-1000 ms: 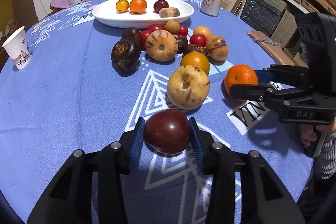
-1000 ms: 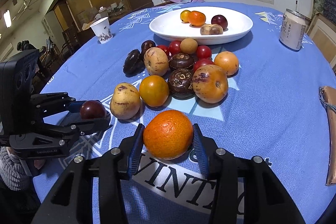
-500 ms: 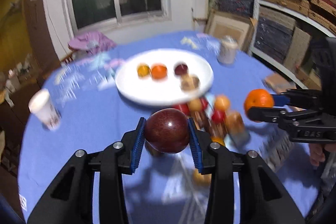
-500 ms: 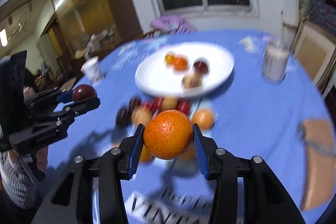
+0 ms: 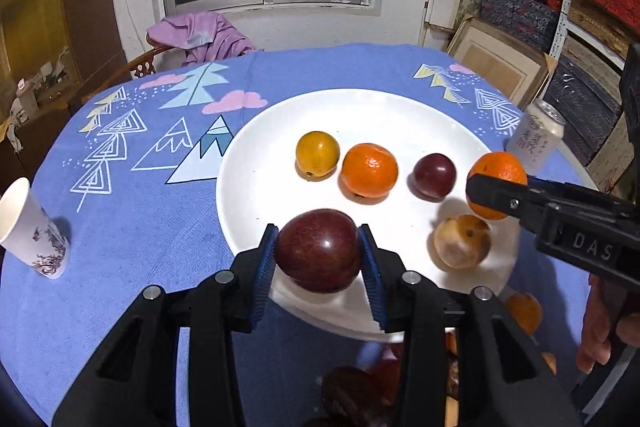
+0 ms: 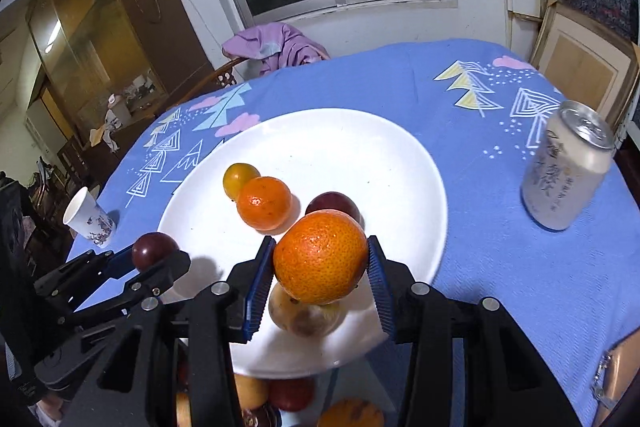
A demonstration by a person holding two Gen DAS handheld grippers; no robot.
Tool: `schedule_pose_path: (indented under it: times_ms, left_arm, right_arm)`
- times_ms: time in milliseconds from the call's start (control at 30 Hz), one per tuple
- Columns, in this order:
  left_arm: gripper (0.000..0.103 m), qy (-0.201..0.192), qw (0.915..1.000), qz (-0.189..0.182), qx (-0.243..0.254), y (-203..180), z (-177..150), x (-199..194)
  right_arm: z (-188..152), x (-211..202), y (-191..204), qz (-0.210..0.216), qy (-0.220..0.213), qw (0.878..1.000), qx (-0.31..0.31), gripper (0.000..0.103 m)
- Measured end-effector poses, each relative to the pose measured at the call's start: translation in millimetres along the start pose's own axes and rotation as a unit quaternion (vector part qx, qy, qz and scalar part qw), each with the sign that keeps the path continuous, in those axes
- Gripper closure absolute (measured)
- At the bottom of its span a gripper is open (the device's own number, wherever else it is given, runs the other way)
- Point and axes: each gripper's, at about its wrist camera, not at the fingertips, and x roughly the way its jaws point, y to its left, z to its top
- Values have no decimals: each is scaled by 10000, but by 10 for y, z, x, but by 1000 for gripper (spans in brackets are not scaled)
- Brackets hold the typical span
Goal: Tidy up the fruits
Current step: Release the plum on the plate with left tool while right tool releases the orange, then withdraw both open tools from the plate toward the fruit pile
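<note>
Dark red plum: round glossy dark red plum (image 5: 318, 251) clamped between the blue ribbed fingers (image 5: 264, 277) of the left gripper (image 5: 319, 277), held above the near rim of the plate; seen small in the right wrist view too (image 6: 154, 254).
Orange mandarin: round pebbled orange mandarin (image 6: 320, 255) squeezed between the fingers (image 6: 258, 287) of the right gripper (image 6: 319, 287), hanging over the plate's near right part, above a pale tan fruit (image 5: 462, 241).
Finger state: both pairs closed only as far as the fruit allows, pads pressed on either side, no gap showing.
Axis and heading: plum slightly wider than tall, long axis running across from finger to finger; mandarin near spherical, a little flattened, no clear axis; stem ends not visible.
Plate: wide shallow white ceramic plate (image 5: 248, 163) on the blue patterned tabletop (image 5: 120, 227), carrying a small yellow-orange fruit (image 5: 317, 155), another mandarin (image 5: 370, 170), a smaller dark plum (image 5: 434, 174) and the tan fruit.
Done: four fruits on the plate, judged placed.
In hand: two more poised over the plate, not yet set down.
Left: several fruits off the plate at its near edge, partly hidden under the grippers; count unclear.
Surroundings: white paper cup (image 5: 28, 227) at the left, silver drink can (image 6: 568, 167) at the right, both apart from the plate.
</note>
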Motion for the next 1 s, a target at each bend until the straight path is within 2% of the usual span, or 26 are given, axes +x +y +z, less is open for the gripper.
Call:
schedule_pose_path:
  times_ms: [67, 133, 167, 267, 400, 500, 567, 667, 733, 833, 900, 1000]
  left_arm:
    - [52, -50, 10000, 16, -18, 19, 19, 44]
    - [36, -142, 9999, 56, -24, 21, 44, 63]
    - [32, -172, 9998, 78, -2, 11, 45, 73]
    - [30, -150, 9997, 106, 129, -18, 37, 109]
    - [20, -102, 9997, 146, 148, -27, 19, 140]
    - [18, -92, 9998, 147, 55, 14, 21, 111]
    - [12, -97, 9999, 121, -20, 50, 34, 62]
    - [10, -221, 9996, 137, -145, 118, 55, -110]
    - [9, -300, 9991, 132, -257, 176, 53, -240]
    - [8, -419, 9982, 116, -408, 278, -67, -486]
    - [7, -441, 9979, 160, -451, 342, -217, -596]
    - [6, -285, 9978, 364, -470, 420, -541, -678]
  right_arm:
    - [18, 43, 50, 3, -9, 10000, -78, 57]
    - [25, 66, 99, 10, -26, 9999, -161, 57]
    - [26, 91, 134, 11, -28, 9998, -208, 57]
    - [-2, 149, 180, 35, 22, 9995, -316, 56]
    - [10, 156, 201, 3, -9, 9992, -397, 56]
    - [26, 75, 196, -13, -112, 9992, -383, 48]
    - [54, -57, 205, 48, -245, 9991, -339, 48]
    - [99, -397, 248, 211, -588, 9976, -308, 47]
    - [96, -756, 289, 393, -961, 9941, -302, 32]
    - [-29, -1265, 312, 573, -1523, 9861, -325, 14]
    - [-184, -1457, 289, 569, -1700, 9832, -346, 10]
    - [-586, -1529, 132, 367, -1673, 9847, -336, 9]
